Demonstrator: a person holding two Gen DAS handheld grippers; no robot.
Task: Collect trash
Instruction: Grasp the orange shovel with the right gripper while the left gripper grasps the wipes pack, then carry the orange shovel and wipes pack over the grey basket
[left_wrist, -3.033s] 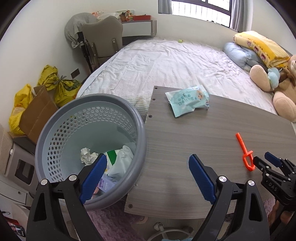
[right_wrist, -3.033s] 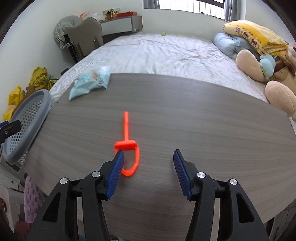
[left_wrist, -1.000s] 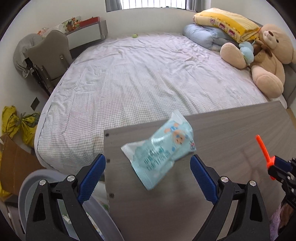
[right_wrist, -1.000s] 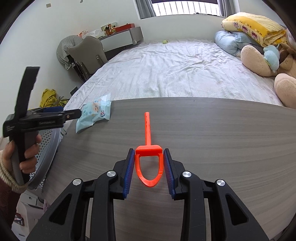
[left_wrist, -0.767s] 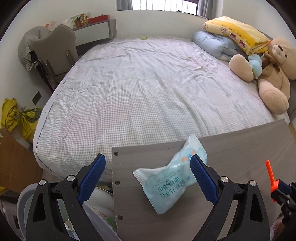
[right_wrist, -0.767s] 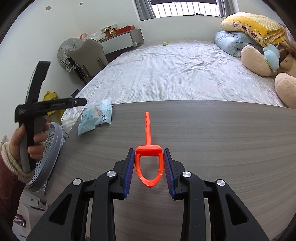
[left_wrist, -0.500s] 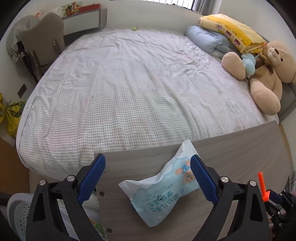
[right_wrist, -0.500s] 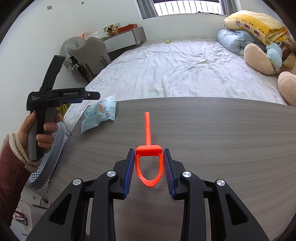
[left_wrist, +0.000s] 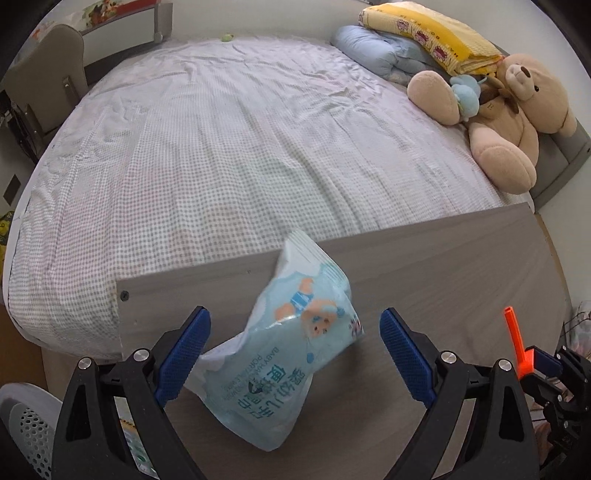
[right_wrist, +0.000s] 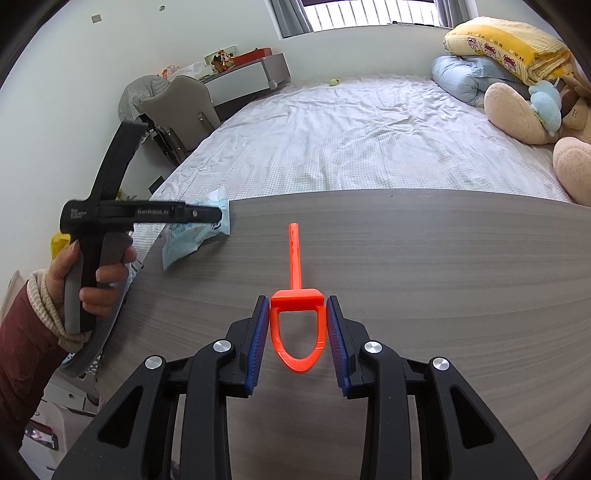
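The left gripper (left_wrist: 293, 358) has its jaws spread wide, one blue pad on each side of a pale blue wipes packet (left_wrist: 288, 354). The packet lies near the far left corner of the grey wooden surface (left_wrist: 443, 266), with one end poking past the edge toward the bed (left_wrist: 229, 147). Neither pad visibly presses on it; the left pad sits just beside its crumpled lower end. In the right wrist view the same gripper (right_wrist: 207, 213) is level over the packet (right_wrist: 195, 229), held by a hand (right_wrist: 92, 273) in a dark red sleeve.

The right gripper (right_wrist: 297, 332) has its jaws closed on the loop end of an orange plastic clip (right_wrist: 297, 314), whose straight stem points away toward the bed. Whether the clip rests on the surface or is raised, I cannot tell.

A grey perforated basket (left_wrist: 26, 428) sits below the surface's left edge. A teddy bear (left_wrist: 509, 110) lies at the head of the bed.
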